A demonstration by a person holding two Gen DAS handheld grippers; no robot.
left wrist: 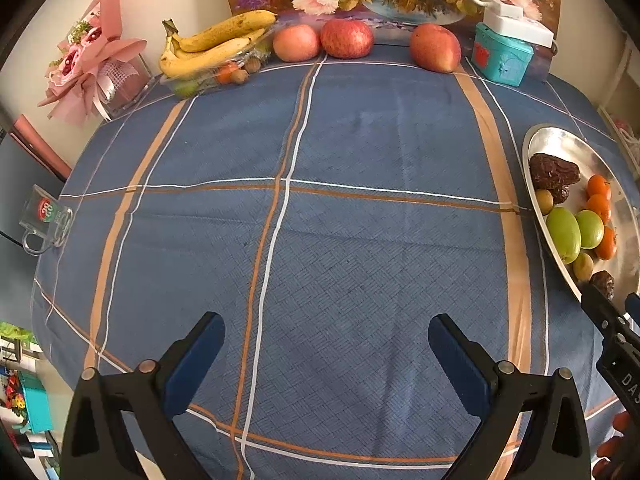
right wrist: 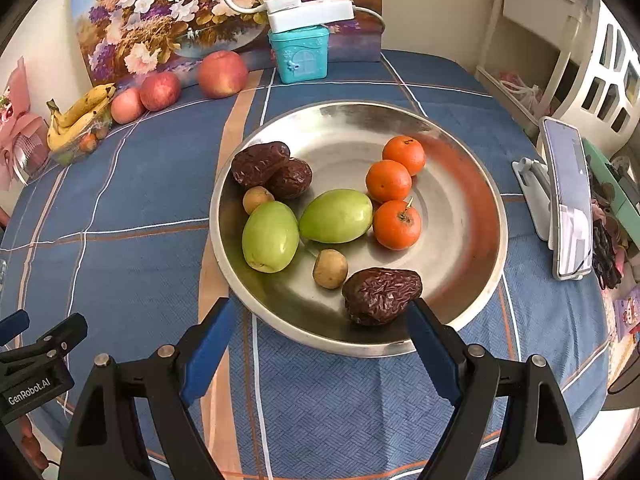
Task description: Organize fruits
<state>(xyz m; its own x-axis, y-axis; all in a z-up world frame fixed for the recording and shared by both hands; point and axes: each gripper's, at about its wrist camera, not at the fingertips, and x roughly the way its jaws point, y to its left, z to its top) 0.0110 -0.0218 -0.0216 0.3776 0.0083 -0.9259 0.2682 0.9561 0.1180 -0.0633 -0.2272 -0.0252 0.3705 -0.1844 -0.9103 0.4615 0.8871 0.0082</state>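
- The right gripper [right wrist: 318,334] hangs with its fingers spread wide and nothing between them, at the near rim of the metal bowl [right wrist: 472,184].
- The wrinkled brown date [right wrist: 380,295] lies nearest the fingers, just ahead of the right one and almost touching its tip; its long axis runs left to right, across the fingers' line, so a grasp would close along its length unless the wrist turns.
- The other fruit lies farther in: two green fruits [right wrist: 336,216], three small oranges [right wrist: 388,181], two more dates [right wrist: 260,163].
- The left gripper [left wrist: 326,344] is likewise spread and empty, over bare blue cloth [left wrist: 360,140], with the bowl well off to its right; the right arm is plainly nearer.
- Apples [left wrist: 347,38] and bananas [left wrist: 212,46] sit at the far edge.
- Readable writing: "GenRobot.AI" on the left gripper's body seen in the right wrist view; "DA", cut off, on the right gripper's body in the left view.
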